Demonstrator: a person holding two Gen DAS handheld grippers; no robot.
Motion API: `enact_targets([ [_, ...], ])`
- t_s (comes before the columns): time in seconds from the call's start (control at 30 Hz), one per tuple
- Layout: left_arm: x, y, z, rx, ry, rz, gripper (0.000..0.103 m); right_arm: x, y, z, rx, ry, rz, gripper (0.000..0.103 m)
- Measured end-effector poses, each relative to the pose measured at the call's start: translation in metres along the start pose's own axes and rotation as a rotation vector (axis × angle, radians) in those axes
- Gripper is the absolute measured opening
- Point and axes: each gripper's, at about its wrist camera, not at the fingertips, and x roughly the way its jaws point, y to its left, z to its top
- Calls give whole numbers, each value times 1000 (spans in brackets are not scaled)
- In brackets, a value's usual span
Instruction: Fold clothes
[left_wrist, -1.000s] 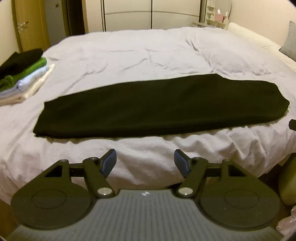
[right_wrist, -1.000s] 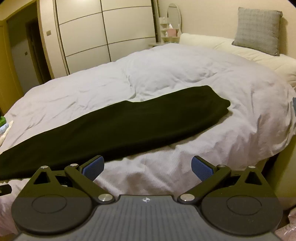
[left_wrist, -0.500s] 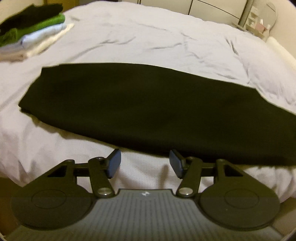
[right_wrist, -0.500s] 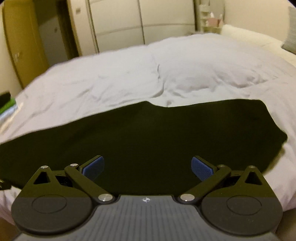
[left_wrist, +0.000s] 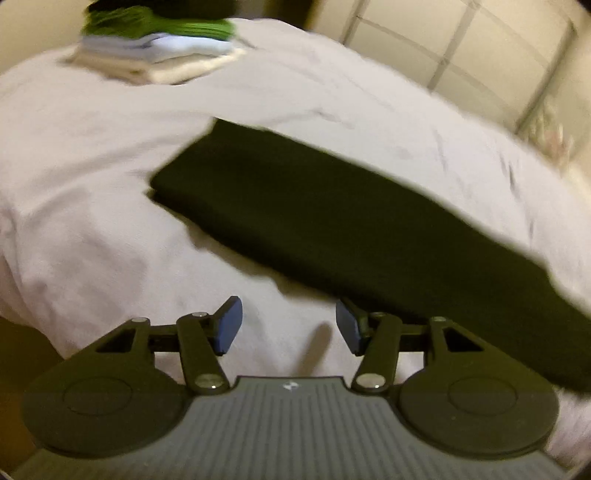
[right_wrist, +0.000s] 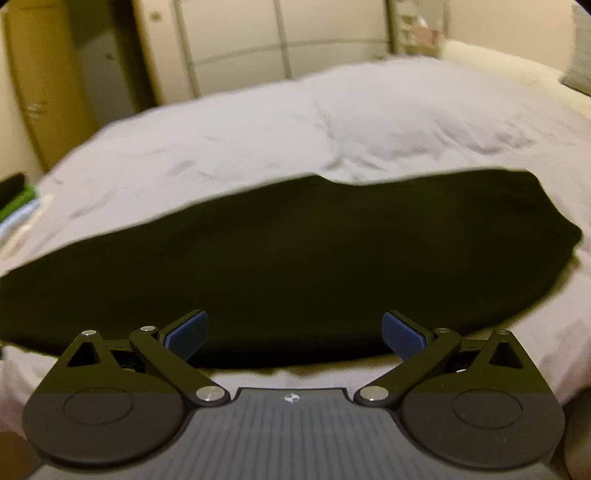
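Note:
A long black garment (left_wrist: 332, 221) lies folded into a narrow strip across the pale bed cover (left_wrist: 92, 192). My left gripper (left_wrist: 288, 325) is open and empty, just above the cover at the strip's near edge, close to its left end. In the right wrist view the same black garment (right_wrist: 295, 258) fills the middle. My right gripper (right_wrist: 293, 332) is open wide and empty, over the garment's near edge toward its right end. Neither gripper touches the cloth.
A stack of folded clothes (left_wrist: 159, 55), green on top of pale ones, sits at the far left of the bed; it also shows in the right wrist view (right_wrist: 18, 210). Wardrobe doors (right_wrist: 277, 44) stand behind the bed. Pillows (right_wrist: 517, 62) lie at the right.
Both grippers have moved forward and down toward the black garment. The left one swung toward the garment's left end; the right one now hangs over its near edge. Both stay open.

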Motion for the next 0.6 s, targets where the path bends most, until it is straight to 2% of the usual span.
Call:
enact_targets([
  [0.13, 16, 37, 16, -186, -23, -38, 50, 16, 5, 11, -23, 14, -18, 103],
  [0.37, 40, 70, 26, -408, -76, -144, 51, 51, 5, 26, -17, 56, -25, 103],
  [0.47, 52, 70, 31, -447, -113, -158, 50, 64, 1, 28, 2, 71, -25, 103],
  [0.5, 55, 68, 32, -453, -122, -155, 47, 66, -1, 28, 7, 74, -25, 103],
  [0.57, 58, 61, 33, -440, -131, -135, 17, 70, -4, 29, 17, 78, -25, 103],
  [0.6, 56, 55, 35, -407, -132, -120, 12, 71, -6, 29, 22, 79, -25, 103],
])
